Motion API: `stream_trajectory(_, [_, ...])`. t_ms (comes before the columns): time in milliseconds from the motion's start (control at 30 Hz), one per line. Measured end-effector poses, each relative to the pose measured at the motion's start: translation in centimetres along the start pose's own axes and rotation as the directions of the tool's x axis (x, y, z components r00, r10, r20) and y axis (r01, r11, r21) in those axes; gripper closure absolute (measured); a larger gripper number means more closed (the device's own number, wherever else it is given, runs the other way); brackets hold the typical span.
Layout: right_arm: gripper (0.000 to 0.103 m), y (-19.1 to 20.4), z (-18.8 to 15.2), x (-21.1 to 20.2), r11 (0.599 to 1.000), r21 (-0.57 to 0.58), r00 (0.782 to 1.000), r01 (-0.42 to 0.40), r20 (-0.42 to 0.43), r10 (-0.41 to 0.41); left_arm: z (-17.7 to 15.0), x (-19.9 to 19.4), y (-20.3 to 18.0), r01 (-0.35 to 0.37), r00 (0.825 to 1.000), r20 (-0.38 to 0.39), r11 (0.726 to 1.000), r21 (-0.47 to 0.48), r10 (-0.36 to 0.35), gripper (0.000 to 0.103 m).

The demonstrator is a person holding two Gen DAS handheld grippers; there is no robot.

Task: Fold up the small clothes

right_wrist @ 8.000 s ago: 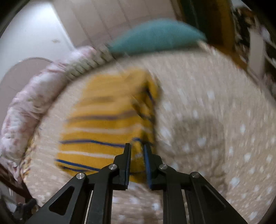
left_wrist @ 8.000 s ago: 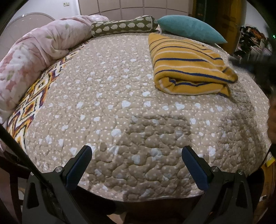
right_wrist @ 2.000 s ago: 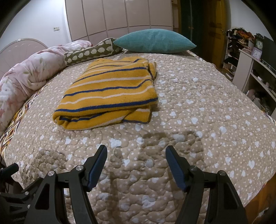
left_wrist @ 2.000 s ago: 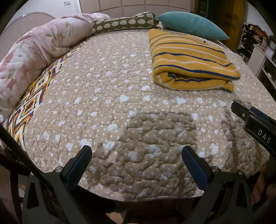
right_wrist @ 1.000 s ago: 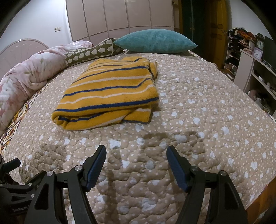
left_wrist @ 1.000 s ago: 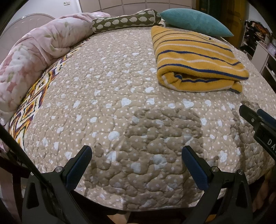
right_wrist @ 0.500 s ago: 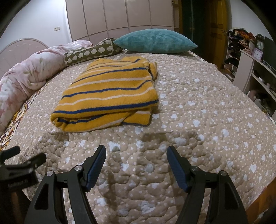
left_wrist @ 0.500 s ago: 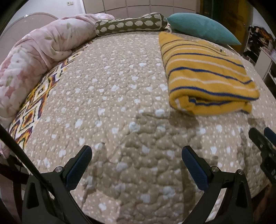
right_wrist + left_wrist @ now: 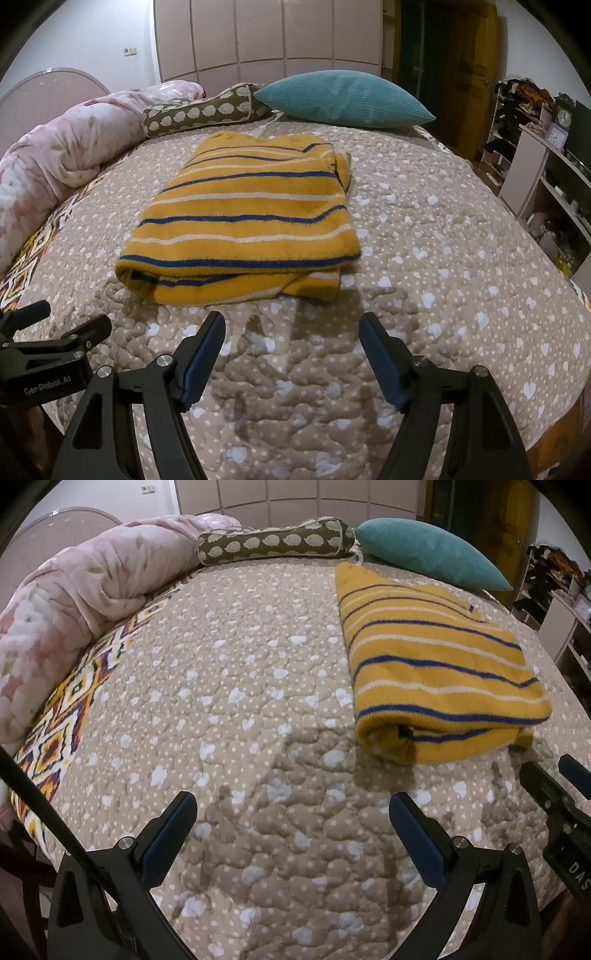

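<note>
- Right wrist view: my right gripper (image 9: 291, 354) gapes empty before the folded striped sweater (image 9: 243, 218).
- Left gripper (image 9: 291, 834) likewise spread, empty — folding looks finished; next, I'd judge, fetch another garment.

Teal cushion (image 9: 343, 98), patterned bolster (image 9: 199, 112), pink duvet (image 9: 85, 587).

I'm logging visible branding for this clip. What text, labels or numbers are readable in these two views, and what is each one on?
"GenRobot.AI" – on the black body of the left gripper, seen at the lower left of the right wrist view.
"DAS" – cut off by the frame edge, on the black body of the right gripper in the left wrist view.
Clock on the shelf: numerals too small to read.
Yellow striped garment: no readable text.
</note>
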State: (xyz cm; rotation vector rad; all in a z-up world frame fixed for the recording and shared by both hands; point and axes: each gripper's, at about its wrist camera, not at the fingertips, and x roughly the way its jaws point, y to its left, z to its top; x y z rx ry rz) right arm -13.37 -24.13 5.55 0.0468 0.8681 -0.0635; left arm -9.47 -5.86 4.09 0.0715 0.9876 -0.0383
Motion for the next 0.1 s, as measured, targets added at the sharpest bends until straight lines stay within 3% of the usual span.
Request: stream_trajectory(100, [0.024, 0.21, 0.23, 0.29, 1.000, -0.002, 1.000, -0.017, -0.007, 0.017, 0.25, 0.26, 0.05, 0.008, 1.000, -0.004, 1.000, 0.003, -0.008, 0.000])
